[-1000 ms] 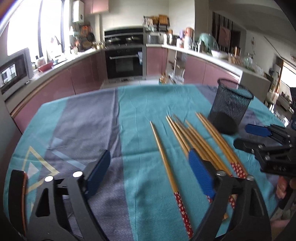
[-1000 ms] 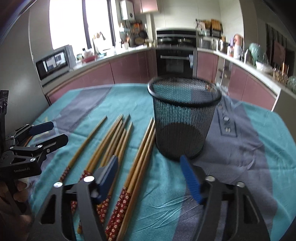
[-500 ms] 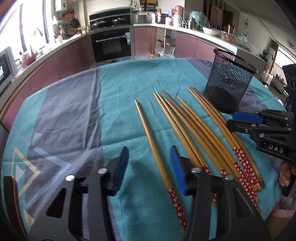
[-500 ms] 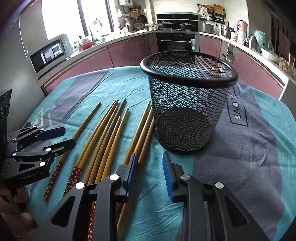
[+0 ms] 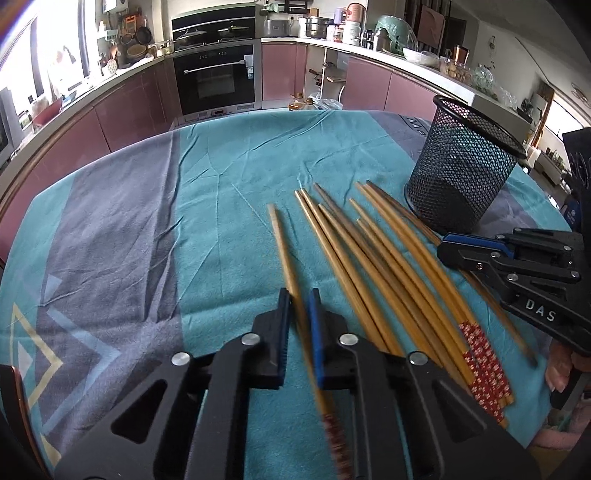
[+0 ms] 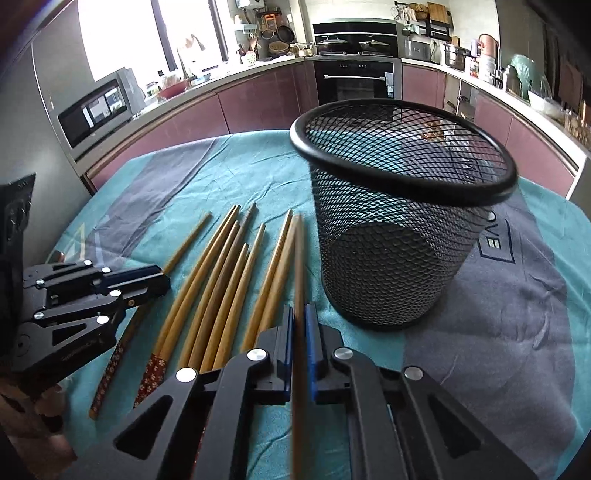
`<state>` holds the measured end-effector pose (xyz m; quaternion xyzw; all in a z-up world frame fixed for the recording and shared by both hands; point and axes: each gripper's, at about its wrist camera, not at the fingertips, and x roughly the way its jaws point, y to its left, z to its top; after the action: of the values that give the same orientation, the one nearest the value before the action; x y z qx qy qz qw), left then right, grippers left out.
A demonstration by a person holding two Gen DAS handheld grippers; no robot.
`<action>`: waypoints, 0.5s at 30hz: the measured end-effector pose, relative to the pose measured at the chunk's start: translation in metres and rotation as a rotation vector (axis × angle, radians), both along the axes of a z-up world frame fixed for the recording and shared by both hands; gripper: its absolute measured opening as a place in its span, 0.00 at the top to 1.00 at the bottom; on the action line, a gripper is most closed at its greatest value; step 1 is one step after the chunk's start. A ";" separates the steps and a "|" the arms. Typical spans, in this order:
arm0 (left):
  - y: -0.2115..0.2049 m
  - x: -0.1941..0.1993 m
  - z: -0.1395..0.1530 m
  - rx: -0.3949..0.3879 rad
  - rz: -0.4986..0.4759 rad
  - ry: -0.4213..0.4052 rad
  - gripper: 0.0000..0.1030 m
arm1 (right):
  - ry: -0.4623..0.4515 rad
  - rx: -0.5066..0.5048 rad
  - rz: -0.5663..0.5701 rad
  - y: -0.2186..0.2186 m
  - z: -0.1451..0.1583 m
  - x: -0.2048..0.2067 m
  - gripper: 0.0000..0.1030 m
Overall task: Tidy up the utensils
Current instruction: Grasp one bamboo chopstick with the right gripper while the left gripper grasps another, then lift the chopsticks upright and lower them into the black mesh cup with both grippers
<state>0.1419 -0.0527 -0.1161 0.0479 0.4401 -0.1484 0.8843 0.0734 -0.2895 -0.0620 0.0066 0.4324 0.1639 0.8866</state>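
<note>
Now each gripper's jaws clamp one tan chopstick (image 5: 286,254), red-patterned at its thick end, beside the black mesh holder (image 6: 399,236).

A built-in black oven (image 5: 215,78) anchors the kitchen: mauve cabinets (image 5: 131,107) curve to both sides, bright windows (image 6: 123,35) to its left.

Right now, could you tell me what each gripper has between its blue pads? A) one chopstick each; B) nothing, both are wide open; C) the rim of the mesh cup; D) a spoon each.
A: the left gripper is shut on the outermost chopstick, and the right gripper is shut on the chopstick nearest the mesh cup, which stands empty.
</note>
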 end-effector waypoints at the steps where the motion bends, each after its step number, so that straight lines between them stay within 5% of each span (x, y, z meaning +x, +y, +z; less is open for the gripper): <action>1: 0.001 0.000 0.000 -0.007 0.003 -0.001 0.92 | -0.004 0.014 0.007 -0.001 0.003 -0.002 0.94; 8: 0.013 -0.009 0.014 -0.076 -0.003 -0.013 0.93 | -0.073 0.076 0.061 -0.008 0.030 -0.020 0.94; 15: 0.023 -0.025 0.066 -0.196 -0.073 -0.088 0.93 | -0.171 0.159 0.077 -0.027 0.068 -0.032 0.94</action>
<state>0.1172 -0.0299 -0.0503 -0.0165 0.3822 -0.2204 0.8973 0.0409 -0.3160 0.0061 0.0463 0.3410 0.2317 0.9099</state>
